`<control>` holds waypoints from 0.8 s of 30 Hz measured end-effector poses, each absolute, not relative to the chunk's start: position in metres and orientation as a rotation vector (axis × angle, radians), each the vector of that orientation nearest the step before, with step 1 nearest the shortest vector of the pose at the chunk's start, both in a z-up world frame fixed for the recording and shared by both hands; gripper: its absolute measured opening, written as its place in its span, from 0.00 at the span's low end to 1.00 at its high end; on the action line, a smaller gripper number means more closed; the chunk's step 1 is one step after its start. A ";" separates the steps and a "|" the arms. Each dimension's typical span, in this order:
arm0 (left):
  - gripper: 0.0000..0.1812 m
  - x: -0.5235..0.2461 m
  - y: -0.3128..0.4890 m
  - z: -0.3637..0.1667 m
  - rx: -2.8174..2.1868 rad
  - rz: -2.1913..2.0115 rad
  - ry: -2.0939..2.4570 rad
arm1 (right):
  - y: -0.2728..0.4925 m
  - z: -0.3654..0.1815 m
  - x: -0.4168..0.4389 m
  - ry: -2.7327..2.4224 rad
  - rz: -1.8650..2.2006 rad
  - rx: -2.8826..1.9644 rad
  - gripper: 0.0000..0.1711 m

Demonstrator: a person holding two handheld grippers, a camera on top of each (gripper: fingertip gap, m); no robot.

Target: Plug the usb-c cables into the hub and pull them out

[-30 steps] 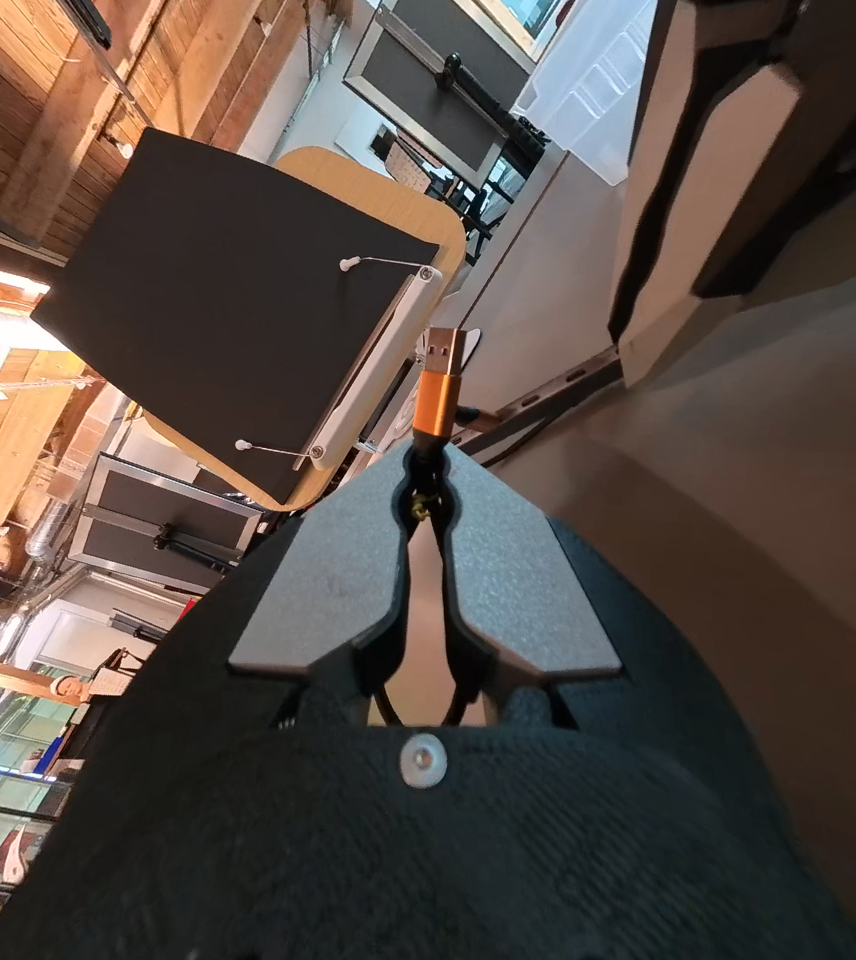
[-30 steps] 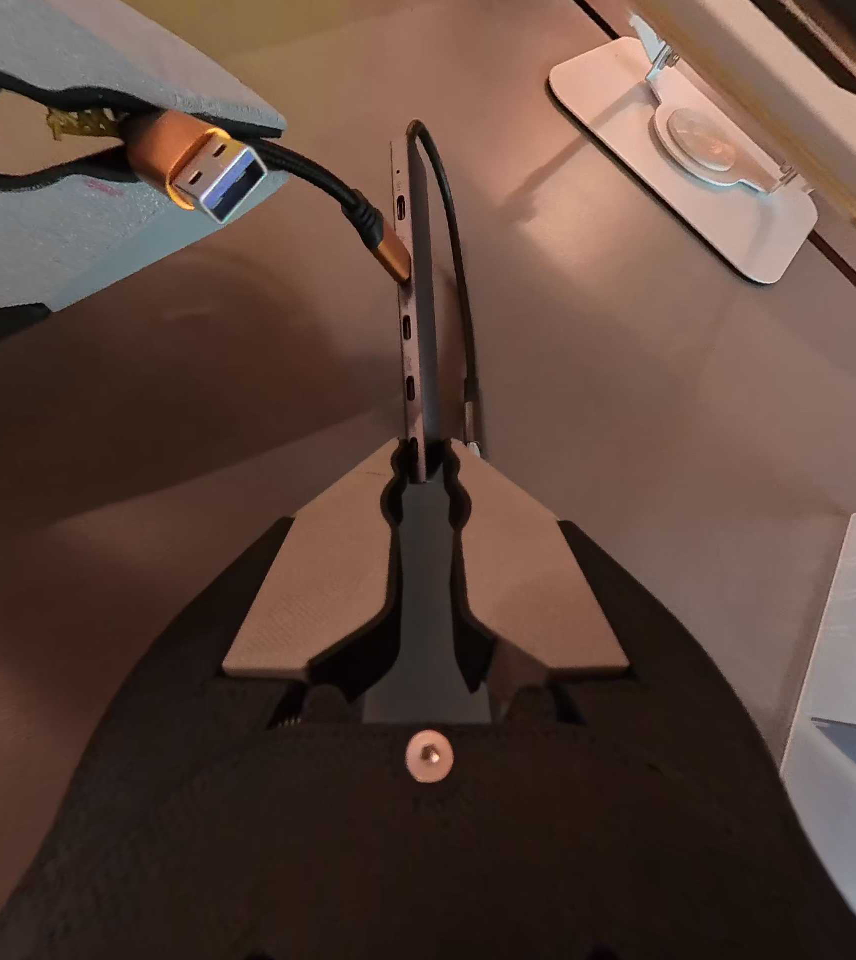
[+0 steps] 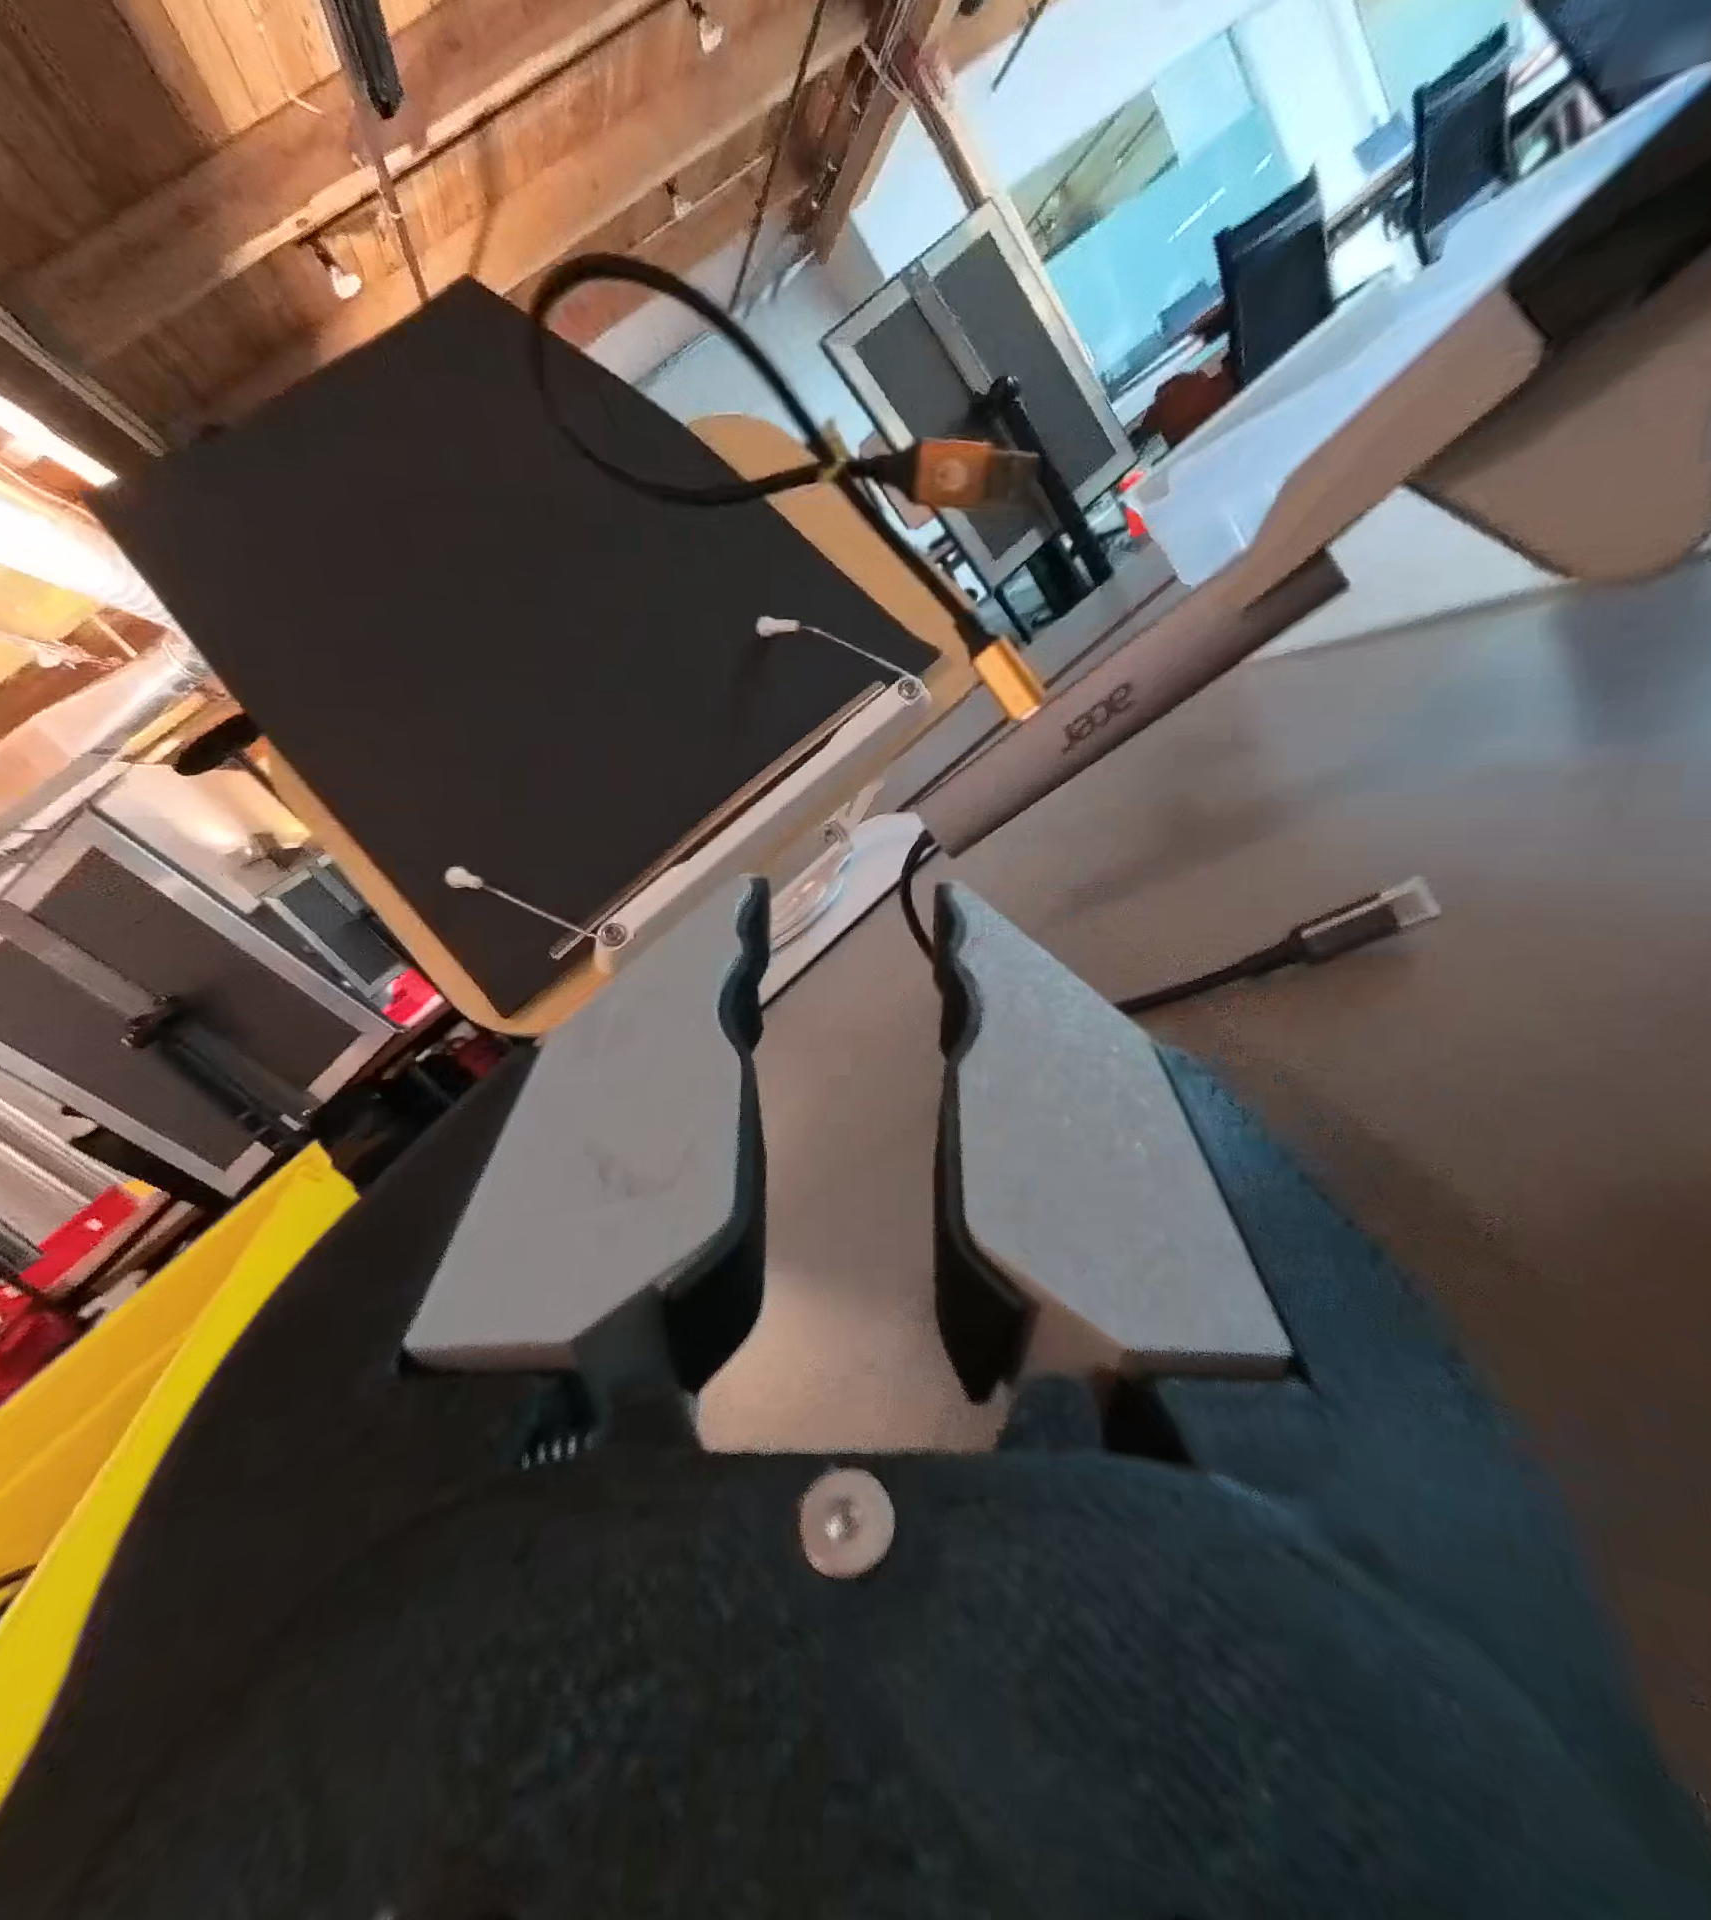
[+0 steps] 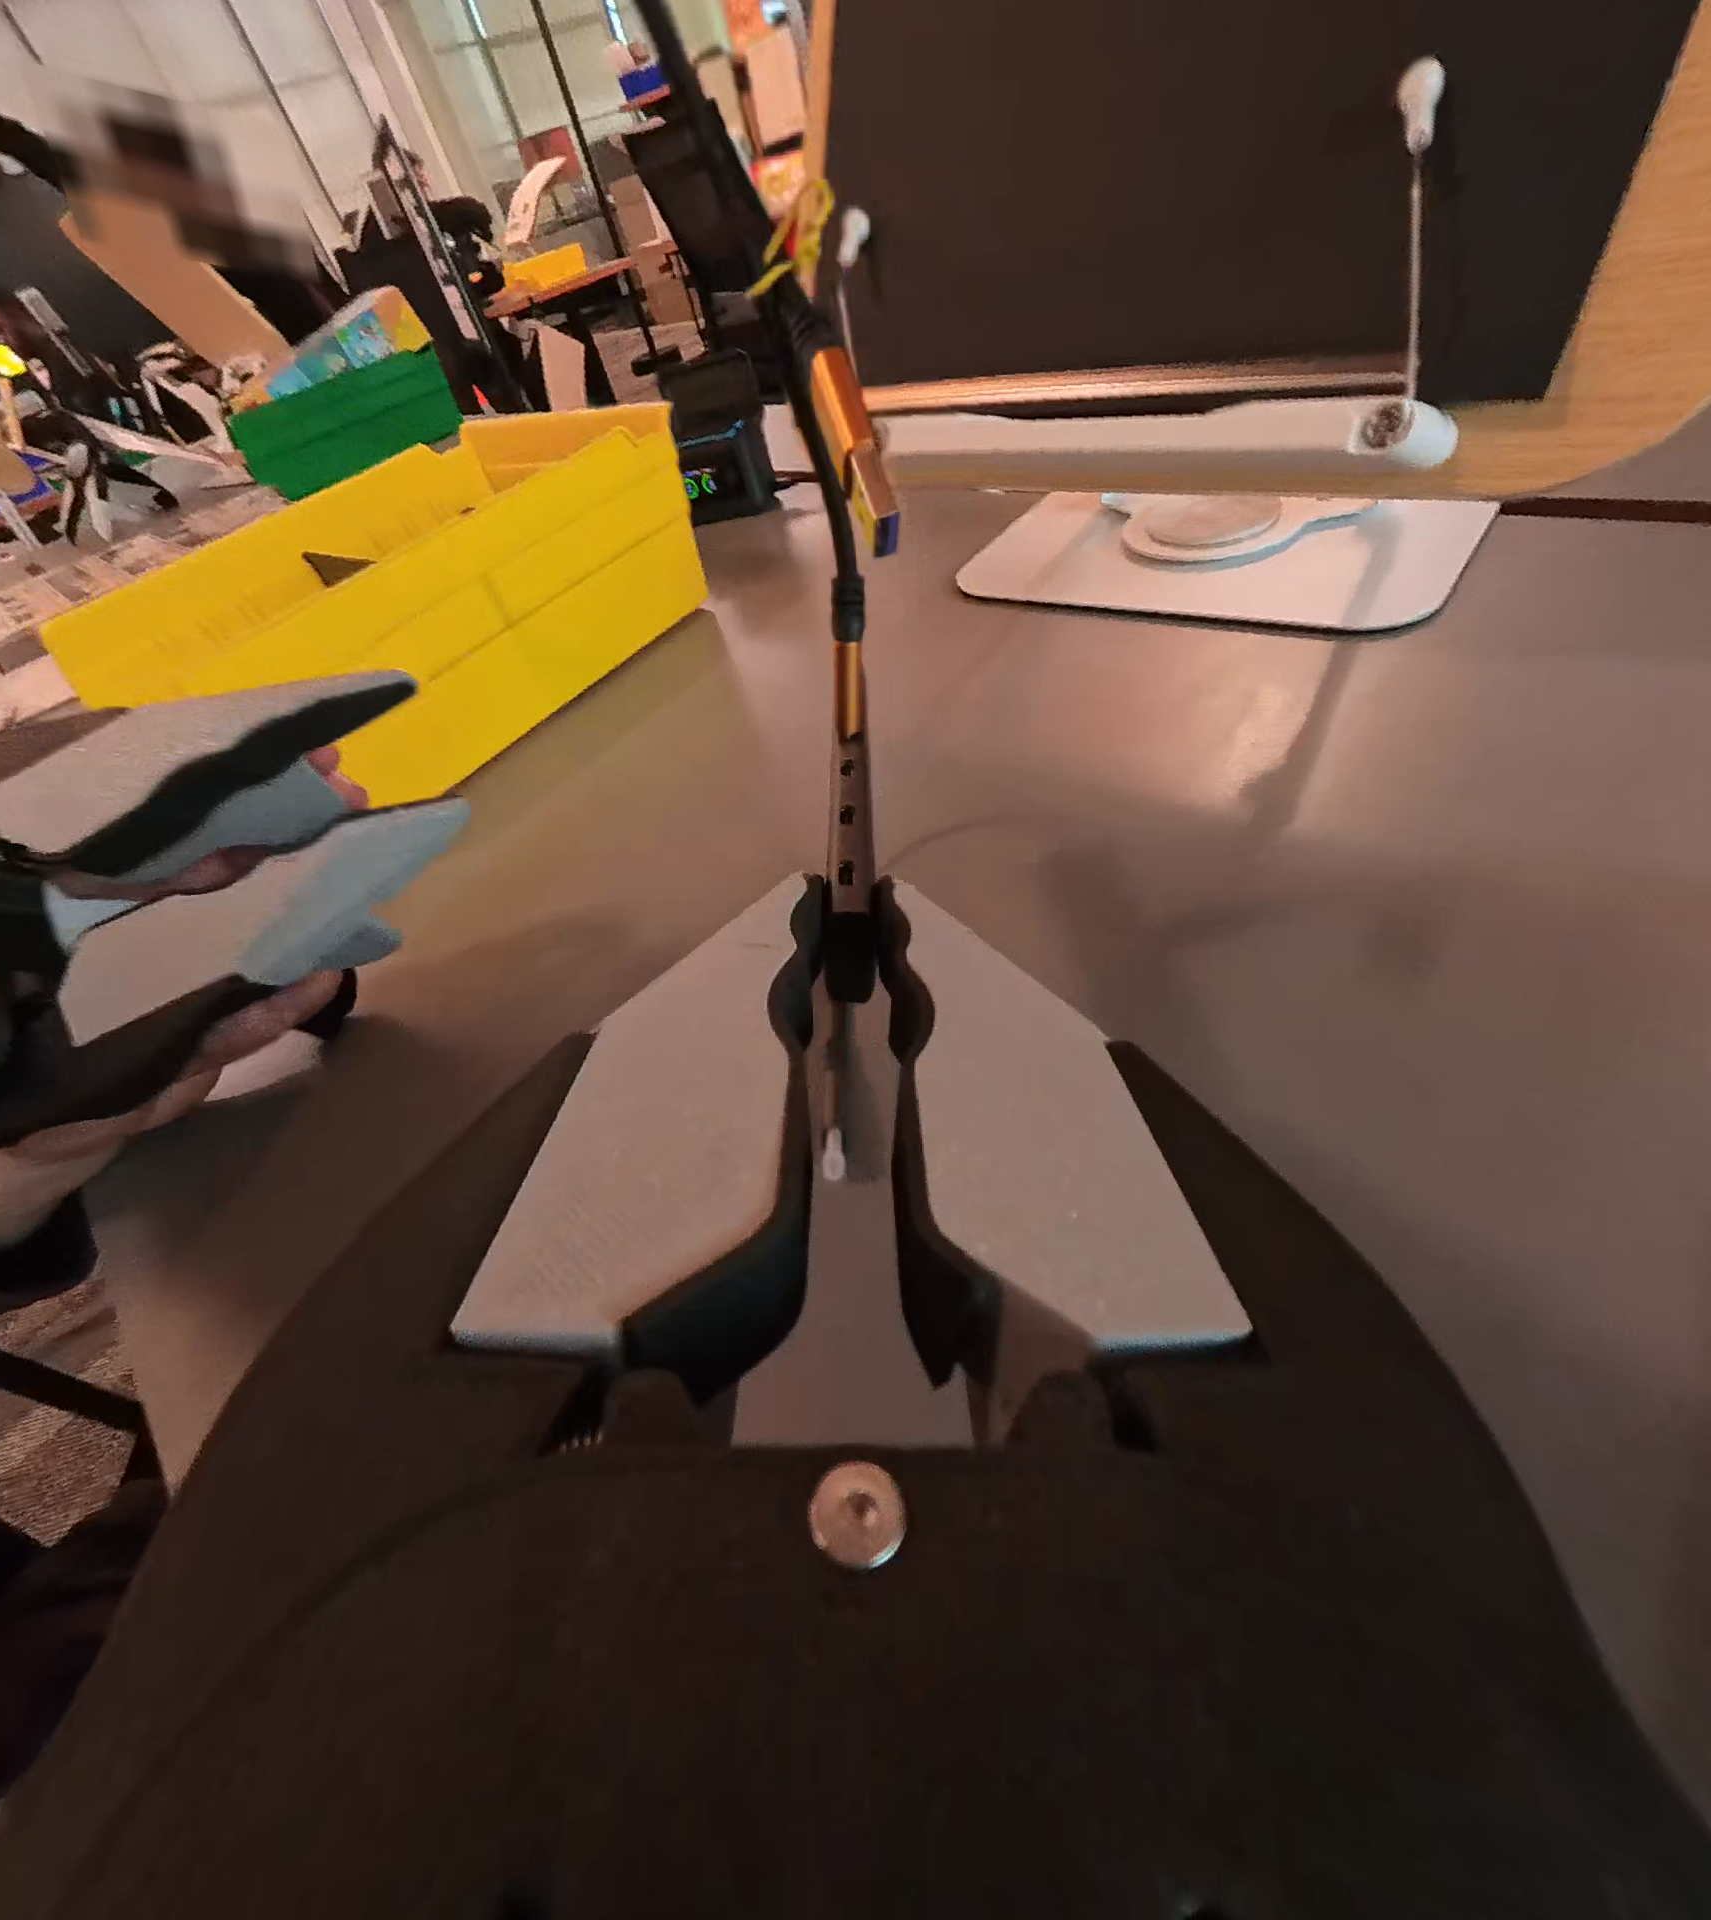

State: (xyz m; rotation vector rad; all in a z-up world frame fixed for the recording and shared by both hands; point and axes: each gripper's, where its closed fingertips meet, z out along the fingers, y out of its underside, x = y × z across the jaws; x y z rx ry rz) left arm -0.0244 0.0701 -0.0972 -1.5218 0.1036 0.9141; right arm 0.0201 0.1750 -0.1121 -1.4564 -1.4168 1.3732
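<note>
With my right tool (image 4: 843, 914) I hold the grey hub (image 4: 849, 821) by its near end, the two fingers closed on its thin sides, so that its row of ports faces up and stays free. I keep it lifted over the table (image 4: 1246, 831); I judge this makes a firm counter-hold for plugging and pulling. The orange usb-c plug (image 4: 849, 691) sits in the far port, and the black cable (image 3: 622, 395) rises from it in a loop, so the orange USB-A end (image 3: 965, 473) hangs free in the air. My left tool (image 3: 843, 935) is wide and holds nothing, away from the hub on its left. The hub's own short cable (image 3: 1350, 930) lies on the table. The next pull, I think, must go straight along the plug, because a sideways force can twist the hub in my grip.
</note>
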 end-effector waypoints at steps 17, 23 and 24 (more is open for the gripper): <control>0.05 0.013 0.065 -0.082 -1.453 0.249 0.144 | 0.112 -0.051 0.059 -1.522 1.872 -0.923 0.04; 0.00 0.029 0.062 -0.082 -1.451 0.000 0.169 | 0.103 -0.044 0.067 -1.541 1.998 -0.858 0.04; 0.00 0.031 0.061 -0.082 -1.451 -0.023 0.172 | 0.104 -0.044 0.068 -1.539 2.005 -0.860 0.04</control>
